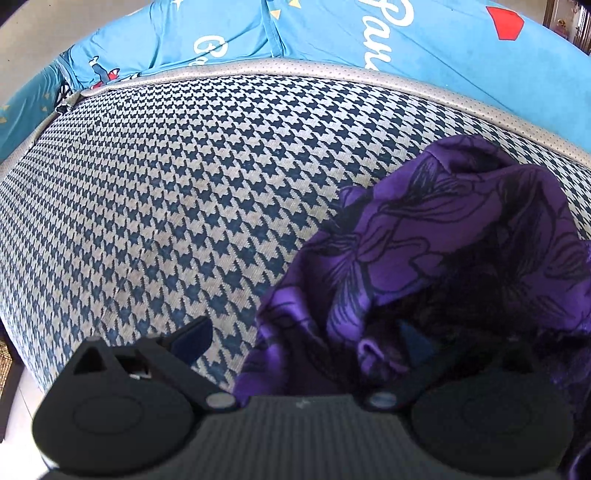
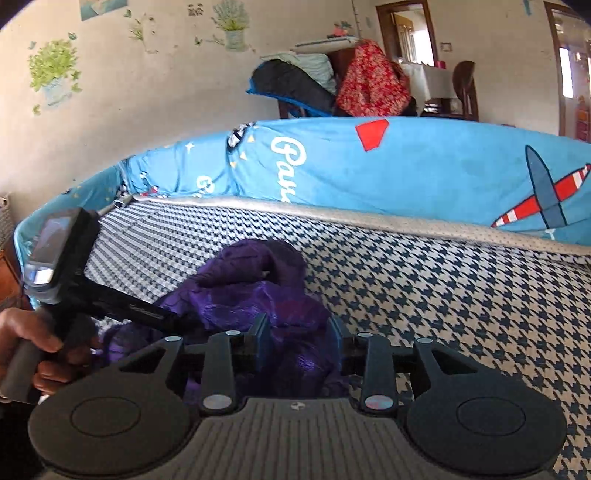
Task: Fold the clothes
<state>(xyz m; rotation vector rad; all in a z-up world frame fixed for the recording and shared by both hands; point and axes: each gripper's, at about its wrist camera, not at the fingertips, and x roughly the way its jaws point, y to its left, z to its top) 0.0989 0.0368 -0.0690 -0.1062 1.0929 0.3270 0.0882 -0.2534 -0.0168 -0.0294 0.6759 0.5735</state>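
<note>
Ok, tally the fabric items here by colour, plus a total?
Purple floral garment, bunched on the bed: 1
Blue printed quilt along the far edge: 1
Navy-and-white houndstooth mattress cover: 1
Red patterned cloth on the furniture behind: 1
Total: 4

Daylight's bright from the doorway [image 2: 410, 33] ahead-right of my gripper, heavy fisheye bending at edges, close-in parts soft.

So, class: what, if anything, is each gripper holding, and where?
Right gripper: shut on a bunched fold of the purple garment. Left gripper: open, holding nothing.
</note>
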